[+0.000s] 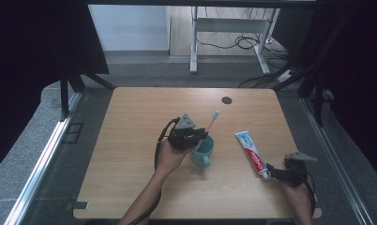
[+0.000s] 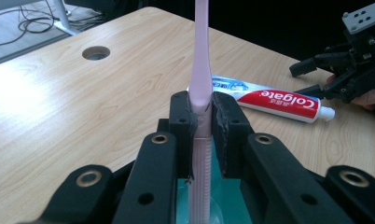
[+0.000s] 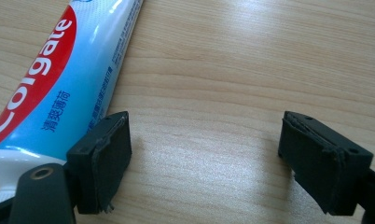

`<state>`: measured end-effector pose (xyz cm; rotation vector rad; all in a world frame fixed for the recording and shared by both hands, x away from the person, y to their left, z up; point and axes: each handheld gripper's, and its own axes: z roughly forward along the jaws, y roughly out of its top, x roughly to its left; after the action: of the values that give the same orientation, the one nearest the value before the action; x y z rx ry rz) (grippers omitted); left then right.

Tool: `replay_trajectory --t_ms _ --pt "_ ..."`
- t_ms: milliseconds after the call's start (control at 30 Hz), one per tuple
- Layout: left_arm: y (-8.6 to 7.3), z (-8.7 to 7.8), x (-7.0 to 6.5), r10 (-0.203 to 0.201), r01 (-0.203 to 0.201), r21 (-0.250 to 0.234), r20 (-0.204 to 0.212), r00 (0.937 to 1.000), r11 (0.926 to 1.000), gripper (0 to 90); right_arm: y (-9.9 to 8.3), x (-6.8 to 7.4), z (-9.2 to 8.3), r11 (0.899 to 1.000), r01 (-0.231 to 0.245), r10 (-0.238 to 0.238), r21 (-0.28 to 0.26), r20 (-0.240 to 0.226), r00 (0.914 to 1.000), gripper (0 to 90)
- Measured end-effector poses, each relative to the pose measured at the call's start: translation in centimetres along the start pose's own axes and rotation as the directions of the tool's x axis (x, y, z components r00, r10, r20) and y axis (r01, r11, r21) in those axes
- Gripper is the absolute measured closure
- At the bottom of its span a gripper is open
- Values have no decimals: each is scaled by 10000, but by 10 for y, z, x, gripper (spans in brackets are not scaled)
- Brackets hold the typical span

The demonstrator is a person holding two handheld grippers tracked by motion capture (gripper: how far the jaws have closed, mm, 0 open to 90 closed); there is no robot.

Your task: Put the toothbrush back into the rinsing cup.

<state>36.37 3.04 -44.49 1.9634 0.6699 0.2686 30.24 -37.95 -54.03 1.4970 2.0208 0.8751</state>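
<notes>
The left tool pinches a pink toothbrush upright over the teal cup near the table's middle. Toward the right edge, the right tool rests spread beside the toothpaste tube's cap end, nothing between its jaws.

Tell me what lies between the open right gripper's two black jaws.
Bare wood table. In the right gripper view, the right gripper stands open with nothing between its jaws; the red, white and blue toothpaste tube lies beside its left-hand pad, outside the gap.
</notes>
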Motion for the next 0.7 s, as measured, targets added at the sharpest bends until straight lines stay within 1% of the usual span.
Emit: replay_trajectory --t_ms 67,467,567,633,700 --pt "-1 1 0 -59 59 40 14 10000 10000 789 0 0 0 10000 -18 18 4 -3 10000 168" --pt "-8 10 -2 0 0 344 3 10000 9994 789 0 0 0 10000 -12 12 7 -13 10000 168" --pt "-9 11 -3 81 -81 437 -9 10000 9990 789 0 0 0 10000 7 -7 11 -15 10000 168" --pt "-9 12 -3 51 -51 453 -3 10000 9990 789 0 0 0 10000 20 -20 13 -18 10000 169" --pt "-10 14 -4 98 -98 564 -2 10000 9984 789 0 0 0 10000 18 -18 -1 -17 10000 168"
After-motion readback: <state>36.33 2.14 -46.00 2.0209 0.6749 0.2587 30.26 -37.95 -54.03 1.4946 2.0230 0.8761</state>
